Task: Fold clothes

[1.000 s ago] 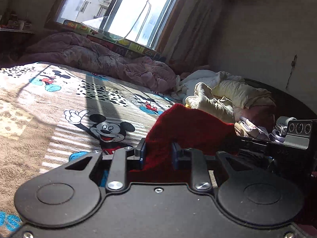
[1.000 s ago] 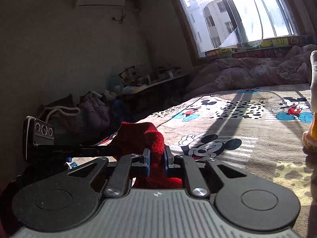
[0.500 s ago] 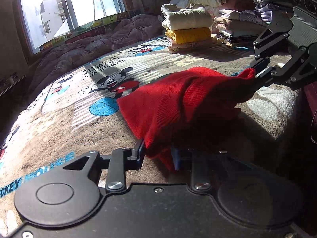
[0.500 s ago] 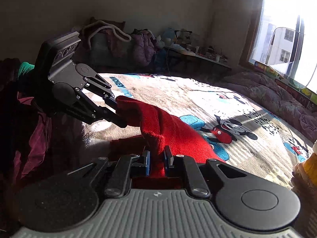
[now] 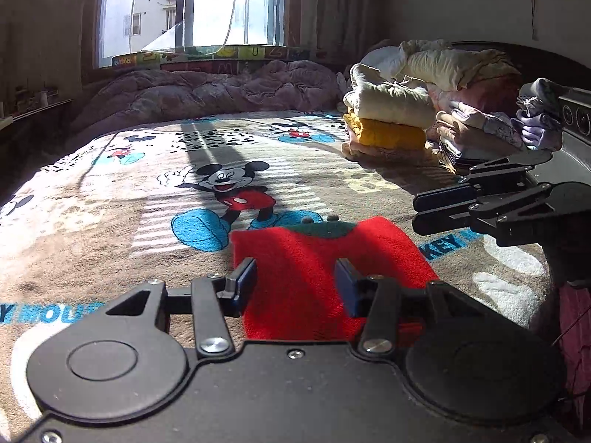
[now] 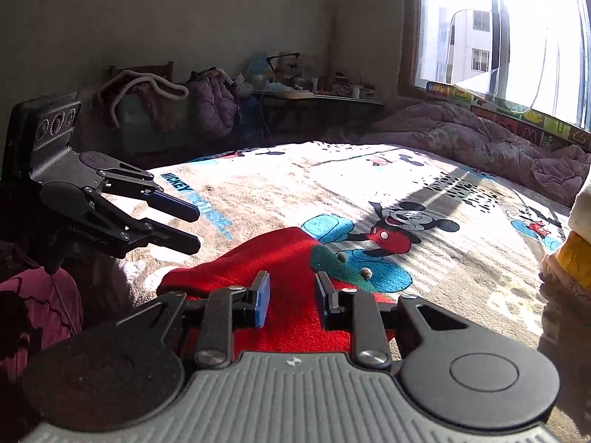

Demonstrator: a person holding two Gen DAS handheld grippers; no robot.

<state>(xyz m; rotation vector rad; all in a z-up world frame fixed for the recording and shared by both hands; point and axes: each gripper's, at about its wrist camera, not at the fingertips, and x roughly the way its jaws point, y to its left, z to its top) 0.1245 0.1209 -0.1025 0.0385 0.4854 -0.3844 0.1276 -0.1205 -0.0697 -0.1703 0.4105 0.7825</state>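
Note:
A red knit garment (image 5: 317,269) with a green collar lies flat on the Mickey Mouse blanket (image 5: 110,221) at the near edge of the bed. It also shows in the right wrist view (image 6: 273,269). My left gripper (image 5: 295,282) is open and empty just above the garment's near part. My right gripper (image 6: 290,301) is open and empty over the garment too. The right gripper shows in the left wrist view (image 5: 417,208) at the right, and the left gripper shows in the right wrist view (image 6: 195,229) at the left.
Stacks of folded clothes (image 5: 391,122) stand at the far right of the bed, with a second pile (image 5: 476,136) beside them. A rumpled purple quilt (image 5: 207,88) lies under the window. Dark red cloth (image 6: 37,302) hangs at the bed's near edge. A cluttered desk (image 6: 314,92) stands by the wall.
Both grippers have let go of the red garment and opened. The garment, held up between them before, now lies flat on the blanket.

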